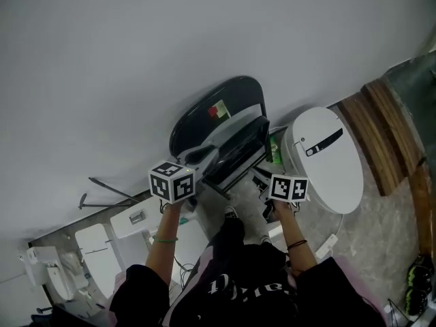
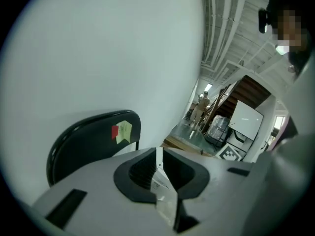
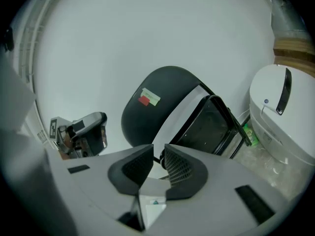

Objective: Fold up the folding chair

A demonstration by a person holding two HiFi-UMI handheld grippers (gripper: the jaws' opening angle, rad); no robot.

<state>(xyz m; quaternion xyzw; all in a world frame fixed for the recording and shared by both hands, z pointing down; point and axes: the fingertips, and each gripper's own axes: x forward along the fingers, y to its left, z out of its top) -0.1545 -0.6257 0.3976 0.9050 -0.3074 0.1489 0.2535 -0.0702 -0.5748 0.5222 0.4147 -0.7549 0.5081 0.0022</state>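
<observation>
The black folding chair (image 1: 216, 118) stands against the white wall, red and pale green stickers on its backrest (image 3: 150, 107). Its seat (image 3: 206, 124) is tipped up steeply toward the backrest inside the black frame. My left gripper (image 1: 195, 157) hovers at the chair's left side, apart from it. In the left gripper view the left gripper (image 2: 157, 151) has its jaws together with nothing between them, and the backrest (image 2: 93, 139) lies beyond. My right gripper (image 1: 263, 178) hangs just in front of the seat's near edge; in its own view the right gripper (image 3: 158, 152) shows a narrow empty gap.
A white round-lidded bin (image 1: 327, 159) stands right beside the chair, with a green item (image 1: 274, 148) between them. Wooden steps (image 1: 381, 128) run along the right. White appliances (image 1: 136, 220) sit on the floor at lower left. The person's legs and shoes are directly below.
</observation>
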